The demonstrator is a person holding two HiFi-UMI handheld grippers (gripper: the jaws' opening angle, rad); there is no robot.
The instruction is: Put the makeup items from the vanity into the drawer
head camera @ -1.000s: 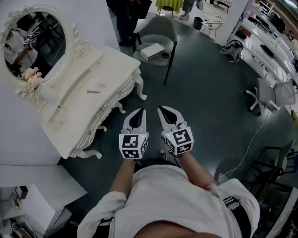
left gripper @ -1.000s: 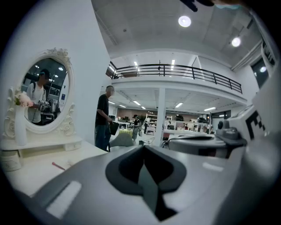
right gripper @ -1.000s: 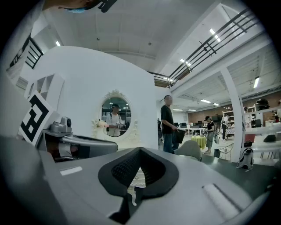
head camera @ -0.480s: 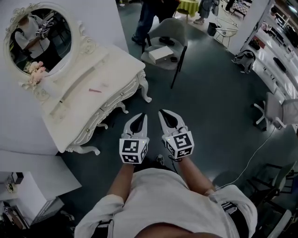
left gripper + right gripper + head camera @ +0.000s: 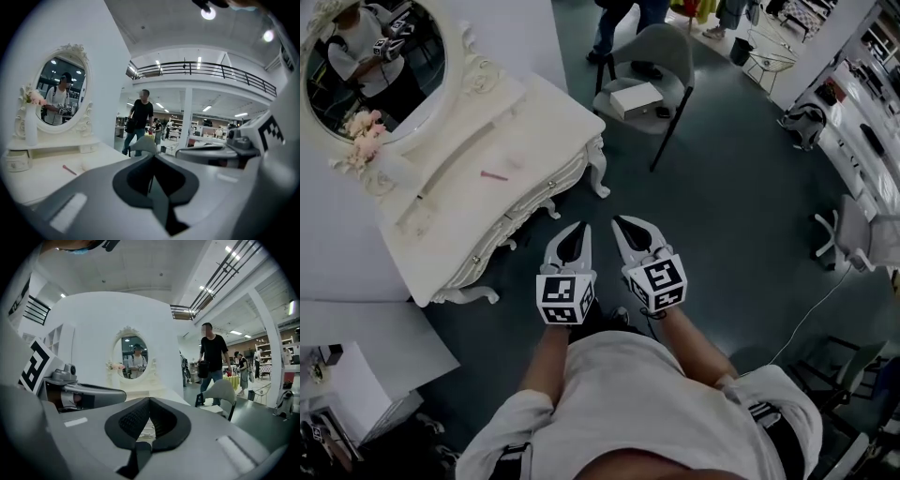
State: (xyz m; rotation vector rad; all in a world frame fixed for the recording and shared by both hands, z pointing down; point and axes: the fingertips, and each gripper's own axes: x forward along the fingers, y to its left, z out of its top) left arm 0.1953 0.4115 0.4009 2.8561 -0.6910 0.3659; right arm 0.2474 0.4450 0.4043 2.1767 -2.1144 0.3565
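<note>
A white vanity (image 5: 459, 225) with an oval mirror (image 5: 375, 52) stands at the upper left of the head view. A thin pink makeup item (image 5: 494, 174) lies on its top, and it shows again as the pink stick (image 5: 69, 169) in the left gripper view, with a pale round lump (image 5: 86, 165) beside it. The vanity's front drawers (image 5: 546, 192) are shut. My left gripper (image 5: 579, 228) and right gripper (image 5: 619, 222) hang side by side over the floor, to the right of the vanity and apart from it. Both are shut with nothing in them.
A grey chair (image 5: 667, 52) carrying a white box (image 5: 637, 97) stands beyond the vanity's far end, and a person (image 5: 628, 11) stands behind it. A vase of pink flowers (image 5: 364, 127) sits by the mirror. Dark floor (image 5: 722, 187) spreads to the right, with office chairs (image 5: 862, 234) at the far right.
The head view has swung, so the vanity and chair sit further right and nearer. The person has walked to behind the chair. Both grippers stay shut, side by side.
</note>
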